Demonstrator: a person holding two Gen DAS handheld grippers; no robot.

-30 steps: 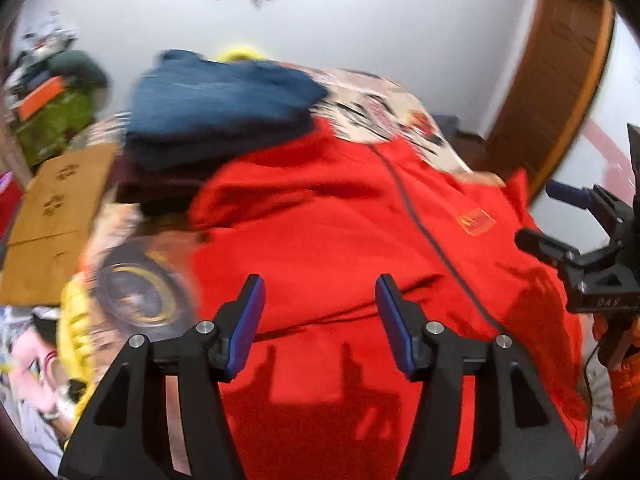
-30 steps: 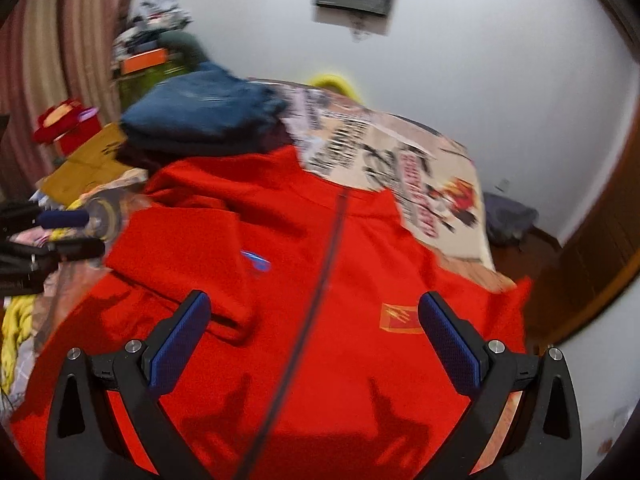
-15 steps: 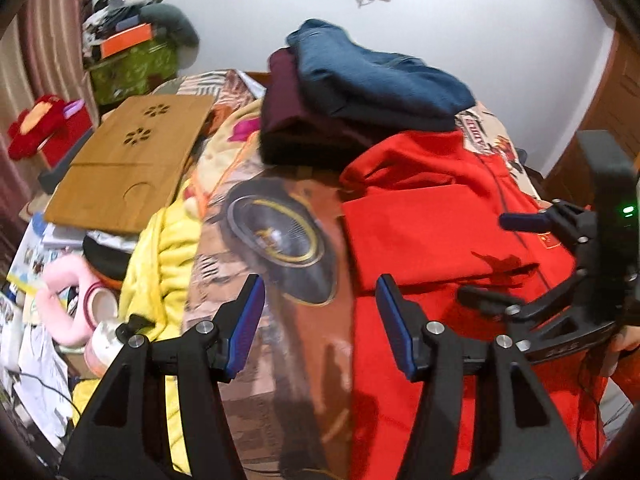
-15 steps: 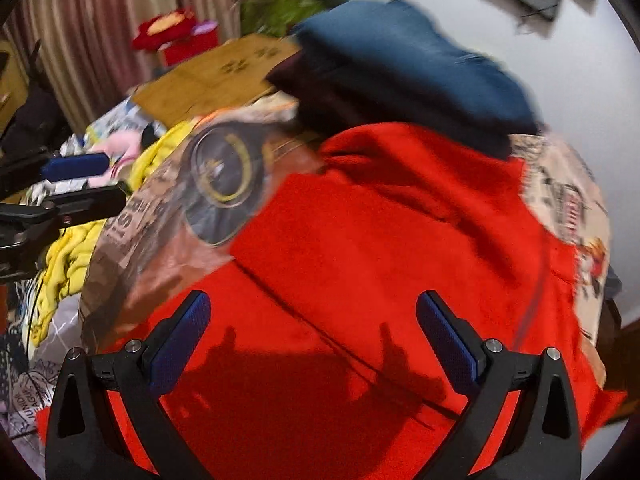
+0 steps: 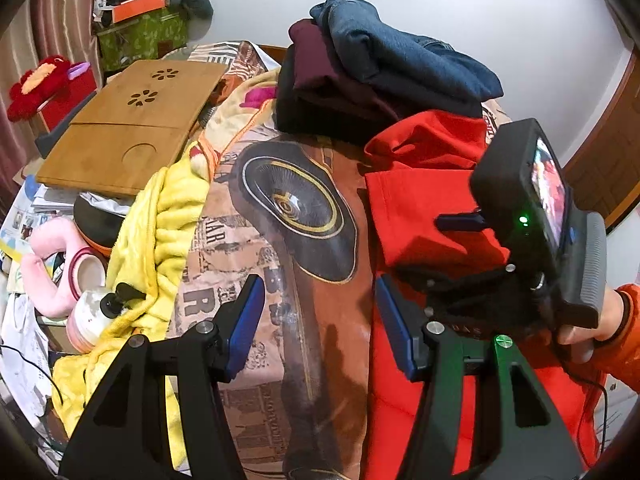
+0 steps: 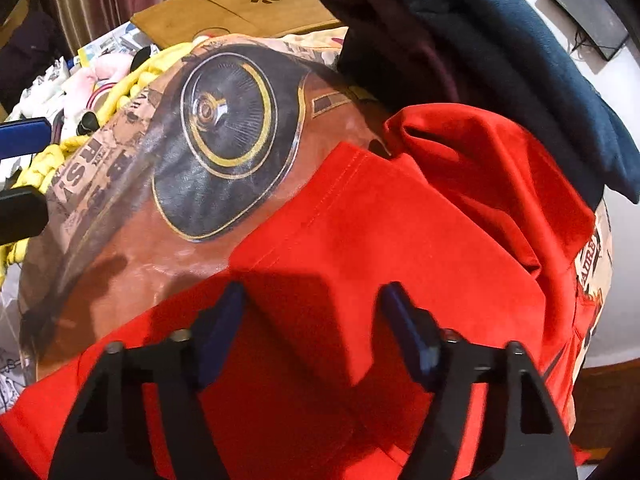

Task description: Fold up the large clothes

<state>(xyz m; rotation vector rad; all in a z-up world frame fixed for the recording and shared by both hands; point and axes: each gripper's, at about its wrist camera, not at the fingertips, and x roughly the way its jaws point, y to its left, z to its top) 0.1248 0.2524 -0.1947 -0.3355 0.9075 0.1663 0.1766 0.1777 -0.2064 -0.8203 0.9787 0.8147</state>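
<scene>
A large red garment (image 5: 416, 200) lies spread on the printed bedspread (image 5: 304, 216), one sleeve folded in over its body (image 6: 360, 224). My left gripper (image 5: 320, 320) is open and empty, above the bedspread at the garment's left edge. My right gripper (image 6: 312, 328) is open and empty, low over the folded sleeve; it also shows in the left wrist view (image 5: 460, 224), over the sleeve. The left gripper's fingers (image 6: 24, 136) show at the left edge of the right wrist view.
A stack of folded dark blue and maroon clothes (image 5: 380, 68) sits behind the red garment. A yellow blanket (image 5: 160, 224), a wooden lap tray (image 5: 132, 120), a pink pillow and a bottle (image 5: 92, 312) crowd the left side. The white wall is behind.
Both grippers have swung left, from the garment's zip front to its left sleeve and edge. The right gripper has dropped low over the folded sleeve and its jaws have narrowed.
</scene>
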